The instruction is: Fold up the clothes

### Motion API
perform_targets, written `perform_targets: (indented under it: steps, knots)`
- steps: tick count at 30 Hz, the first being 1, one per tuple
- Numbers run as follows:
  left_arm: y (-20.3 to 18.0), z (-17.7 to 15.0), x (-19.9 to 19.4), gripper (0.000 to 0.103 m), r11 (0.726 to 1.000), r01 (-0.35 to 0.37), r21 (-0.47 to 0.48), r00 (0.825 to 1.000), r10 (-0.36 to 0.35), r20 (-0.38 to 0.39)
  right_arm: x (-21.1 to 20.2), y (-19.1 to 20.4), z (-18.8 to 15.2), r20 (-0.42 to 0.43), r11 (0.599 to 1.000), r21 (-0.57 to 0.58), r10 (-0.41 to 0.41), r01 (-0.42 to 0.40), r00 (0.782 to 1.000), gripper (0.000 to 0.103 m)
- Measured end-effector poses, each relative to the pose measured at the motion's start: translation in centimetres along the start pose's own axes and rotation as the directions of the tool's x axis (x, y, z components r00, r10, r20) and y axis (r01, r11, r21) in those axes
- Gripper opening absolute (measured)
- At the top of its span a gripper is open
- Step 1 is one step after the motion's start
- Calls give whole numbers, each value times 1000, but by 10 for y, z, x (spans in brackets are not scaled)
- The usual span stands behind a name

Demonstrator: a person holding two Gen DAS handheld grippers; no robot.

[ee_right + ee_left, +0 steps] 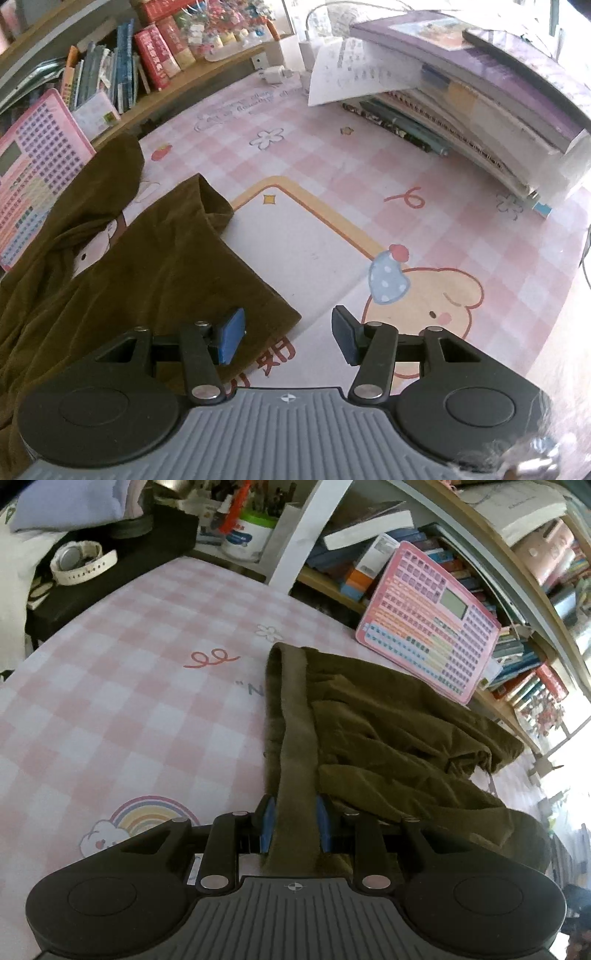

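Note:
An olive-brown garment (388, 731) lies crumpled on the pink checked desk mat (129, 701). Its waistband runs straight toward the camera in the left wrist view. My left gripper (295, 823) is shut on the waistband, with the band pinched between the blue pads. In the right wrist view the same garment (155, 258) spreads over the left half, one leg end lying flat near the fingers. My right gripper (288, 338) is open and empty, just above the mat (461, 221). Its left finger (231, 339) hovers over the garment's hem corner.
A pink toy keyboard tablet (428, 624) leans against the bookshelf behind the garment. A white wristwatch (79, 563) sits on a black box at the far left. A stack of books and papers (461, 92) lies at the right of the mat. Chargers (275, 72) sit at the back.

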State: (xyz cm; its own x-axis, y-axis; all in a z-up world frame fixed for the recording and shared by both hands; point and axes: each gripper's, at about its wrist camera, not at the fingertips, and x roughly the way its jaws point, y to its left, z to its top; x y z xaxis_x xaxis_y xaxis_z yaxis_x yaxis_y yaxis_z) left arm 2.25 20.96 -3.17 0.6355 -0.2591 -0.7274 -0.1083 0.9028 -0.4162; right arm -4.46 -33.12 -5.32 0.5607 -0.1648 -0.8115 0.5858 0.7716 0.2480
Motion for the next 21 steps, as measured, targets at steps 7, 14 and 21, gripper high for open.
perform_targets:
  steps: [7, 14, 21]
  knots:
    - [-11, -3, 0, 25, 999, 35, 39, 999, -35, -4, 11, 19, -3, -23, 995, -101, -22, 20, 999, 16]
    - [-14, 0, -3, 25, 996, 66, 65, 998, -66, -4, -66, 53, 40, 174, 966, -216, 183, -144, 968, 7]
    - [-4, -1, -10, 25, 995, 96, 33, 995, -96, 11, -73, 4, 22, 70, 989, -149, 27, -17, 997, 7]
